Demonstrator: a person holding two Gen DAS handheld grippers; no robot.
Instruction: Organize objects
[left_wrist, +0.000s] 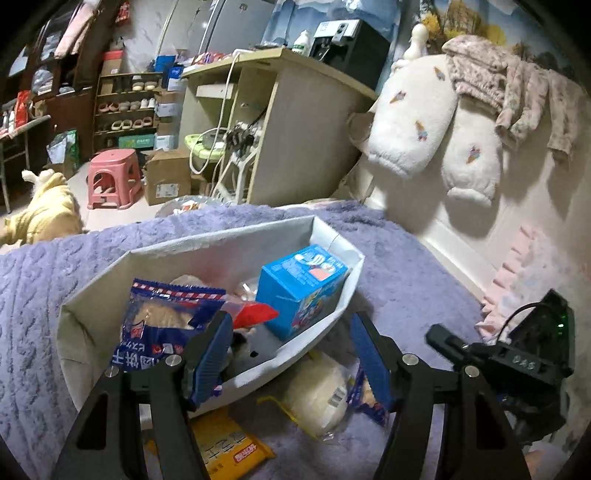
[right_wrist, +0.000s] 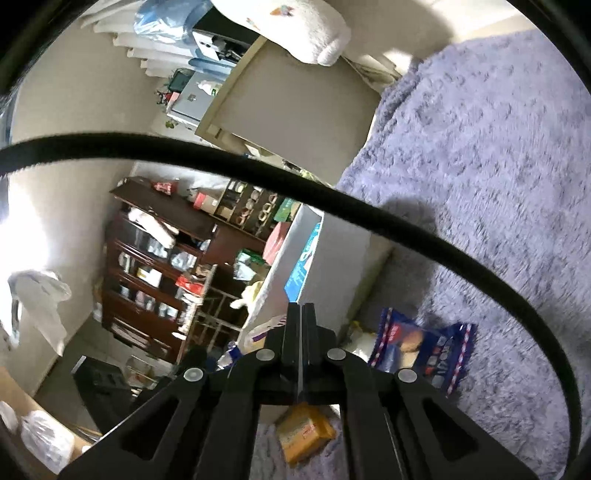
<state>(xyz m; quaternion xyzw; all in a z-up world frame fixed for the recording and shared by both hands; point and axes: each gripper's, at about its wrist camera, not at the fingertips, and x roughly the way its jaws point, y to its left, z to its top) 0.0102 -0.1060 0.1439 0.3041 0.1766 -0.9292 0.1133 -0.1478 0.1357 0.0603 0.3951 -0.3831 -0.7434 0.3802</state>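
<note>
A white box (left_wrist: 207, 254) stands on the purple blanket (left_wrist: 406, 280). In it are a blue carton (left_wrist: 301, 286), a blue snack bag (left_wrist: 162, 328) and a red packet (left_wrist: 255, 314). My left gripper (left_wrist: 291, 354) is open and empty, its left finger inside the box's near wall, its right finger outside. Below lie a pale bun pack (left_wrist: 317, 395), a yellow packet (left_wrist: 225, 446) and a small blue snack bag (left_wrist: 365, 402). My right gripper (right_wrist: 301, 314) is shut and empty, tilted, beside the box (right_wrist: 332, 251). The blue snack bag (right_wrist: 421, 350) and yellow packet (right_wrist: 304, 432) lie near it.
The right gripper's body (left_wrist: 517, 354) sits at the right in the left wrist view. A black cable (right_wrist: 332, 199) crosses the right wrist view. A white headboard with clothes (left_wrist: 461, 122) stands behind the bed. A desk (left_wrist: 288, 129), pink stool (left_wrist: 114, 177) and shelves (left_wrist: 125, 107) stand on the floor.
</note>
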